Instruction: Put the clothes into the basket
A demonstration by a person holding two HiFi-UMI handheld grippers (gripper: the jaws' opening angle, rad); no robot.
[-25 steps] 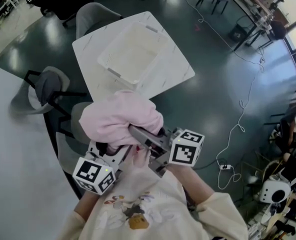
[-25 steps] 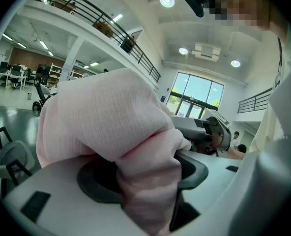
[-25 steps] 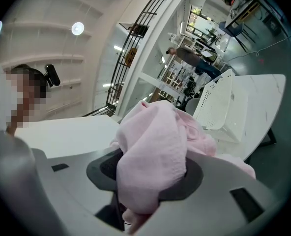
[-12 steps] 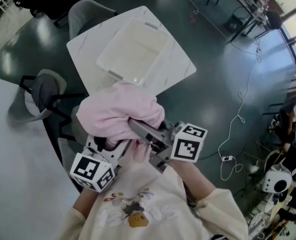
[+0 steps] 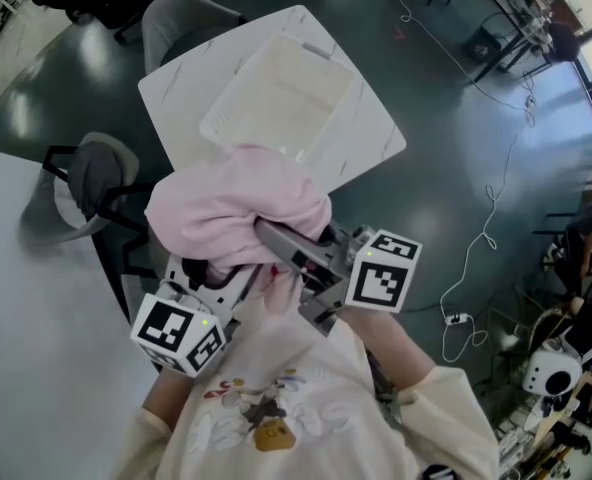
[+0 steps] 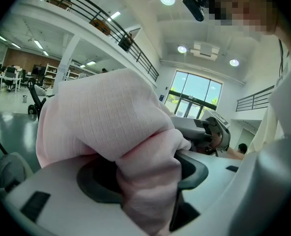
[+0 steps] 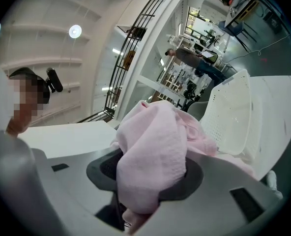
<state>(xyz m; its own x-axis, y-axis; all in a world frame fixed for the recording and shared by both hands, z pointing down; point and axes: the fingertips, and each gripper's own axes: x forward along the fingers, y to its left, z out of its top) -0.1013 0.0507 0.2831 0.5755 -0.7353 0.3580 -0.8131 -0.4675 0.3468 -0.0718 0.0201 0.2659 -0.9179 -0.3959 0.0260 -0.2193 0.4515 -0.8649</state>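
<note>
Bulging, crumpled pink knit garment (image 5: 238, 208)

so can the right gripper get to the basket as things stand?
Probably yes. The basket sits open-topped on the table just ahead, with nothing between. But the right gripper and left gripper both clamp the pink garment, so they would have to go together.

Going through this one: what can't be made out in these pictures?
- Head view: the pink garment covers the jaws of the left tool and right tool.
- Head view: the garment hides part of the basket, at its near rim.
- Left gripper view: the garment blocks the basket.
- Garment type: bunched, unreadable in every view.
</note>
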